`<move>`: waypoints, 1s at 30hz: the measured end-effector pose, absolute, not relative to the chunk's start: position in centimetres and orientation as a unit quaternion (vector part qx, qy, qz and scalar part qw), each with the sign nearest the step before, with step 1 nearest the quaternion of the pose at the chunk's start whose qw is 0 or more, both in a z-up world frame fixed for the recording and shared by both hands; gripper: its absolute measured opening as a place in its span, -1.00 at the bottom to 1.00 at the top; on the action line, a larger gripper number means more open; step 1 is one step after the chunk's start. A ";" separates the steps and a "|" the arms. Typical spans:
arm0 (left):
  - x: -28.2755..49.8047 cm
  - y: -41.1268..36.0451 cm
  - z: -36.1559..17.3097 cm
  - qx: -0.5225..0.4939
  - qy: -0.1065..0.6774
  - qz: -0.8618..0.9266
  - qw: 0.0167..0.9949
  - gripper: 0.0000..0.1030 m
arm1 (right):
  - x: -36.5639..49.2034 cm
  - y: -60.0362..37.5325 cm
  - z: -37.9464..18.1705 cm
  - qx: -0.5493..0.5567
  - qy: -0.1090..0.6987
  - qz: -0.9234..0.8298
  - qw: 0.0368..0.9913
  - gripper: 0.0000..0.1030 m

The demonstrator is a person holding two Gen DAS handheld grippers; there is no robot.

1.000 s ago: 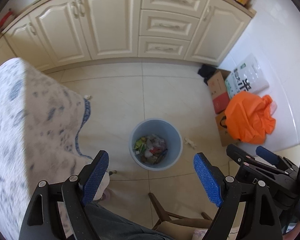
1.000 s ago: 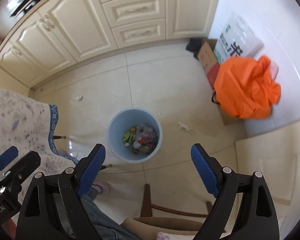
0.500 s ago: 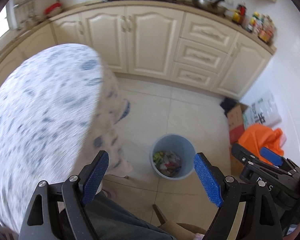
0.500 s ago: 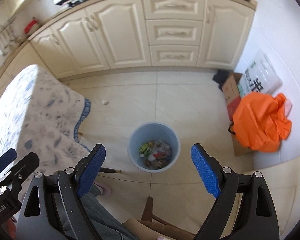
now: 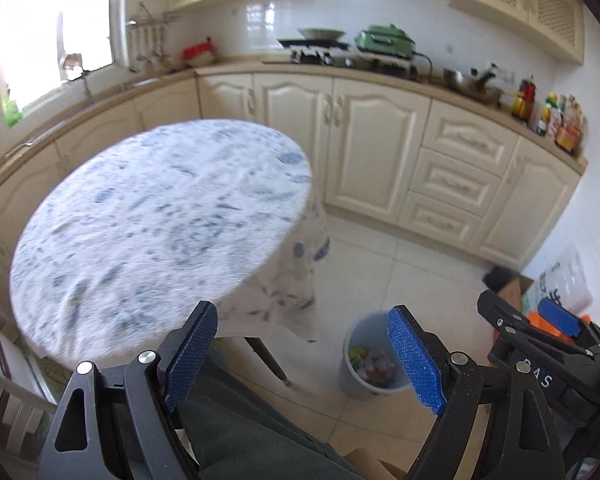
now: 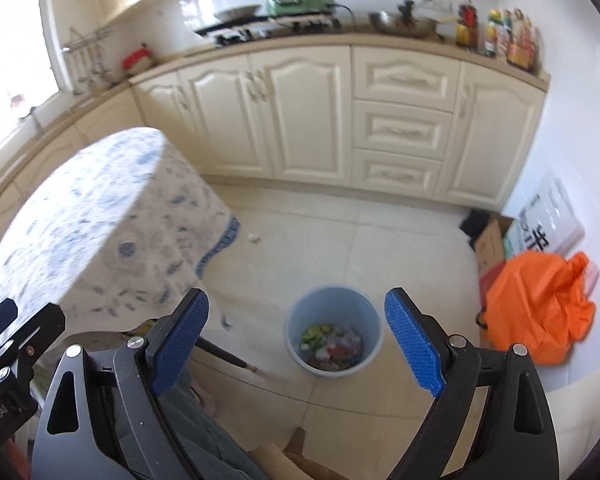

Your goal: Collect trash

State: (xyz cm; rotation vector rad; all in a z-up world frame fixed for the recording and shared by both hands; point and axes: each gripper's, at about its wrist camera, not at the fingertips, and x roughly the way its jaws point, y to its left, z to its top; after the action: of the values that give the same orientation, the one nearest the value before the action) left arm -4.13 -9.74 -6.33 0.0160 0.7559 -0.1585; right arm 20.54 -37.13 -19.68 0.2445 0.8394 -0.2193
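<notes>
Left wrist view, left gripper (image 5: 304, 354): it is hanging with its blue pads spread wide and nothing between them, pointing down past the table edge.
Left wrist view, bin: the pale blue waste bin (image 5: 354, 380) is standing on the floor tiles just beyond the hanging corner of the tablecloth (image 5: 168, 216), with mixed wrappers already lying in it.
Left wrist view, table top: the round cloth-covered top is showing no litter at all, though blur is smearing the pattern.
Left wrist view, room to move: the table leg (image 5: 268, 360) is slanting down close beside the bin, and the right gripper (image 5: 540, 344) is crowding the lower right.
Right wrist view, right gripper (image 6: 296, 344): its jaws are opening further, and nothing is sitting between them.
Right wrist view, loose trash: a small white scrap (image 6: 253, 237) is lying on the tiles just past the blue cloth hem, well apart from the bin (image 6: 332, 304).
Right wrist view, handling: I am judging that scrap light, soft and crushable, probably crumpled paper, so pinching it across its middle should be working, with pads scraping low on smooth tile.
Right wrist view, edges: the orange plastic bag (image 6: 540, 304) and cardboard box (image 6: 490, 240) are lining the right wall.
Right wrist view, open floor: wide bare tile is lying between cabinets and bin.
</notes>
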 end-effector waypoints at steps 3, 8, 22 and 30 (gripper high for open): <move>-7.9 -9.3 -6.4 0.001 0.347 -0.057 0.936 0.62 | 19.5 -36.4 -18.8 0.112 0.381 -0.086 0.914 0.79; -14.0 -9.8 -6.6 -0.010 0.308 -0.035 0.951 0.62 | 17.2 -35.3 -17.5 0.094 0.339 -0.066 0.934 0.81; -25.4 -12.5 -8.9 -0.020 0.209 0.034 0.977 0.62 | 10.7 -34.7 -15.5 0.066 0.218 -0.054 0.972 0.92; -29.6 -14.5 -11.5 -0.004 0.169 0.060 0.984 0.62 | 9.2 -35.7 -15.2 0.071 0.186 -0.047 0.979 0.94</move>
State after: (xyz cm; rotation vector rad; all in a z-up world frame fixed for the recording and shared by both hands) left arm -29.61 -14.49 -11.49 -0.0076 0.3402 0.1212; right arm 9.20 -35.70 -15.22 0.1435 0.3737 -0.0947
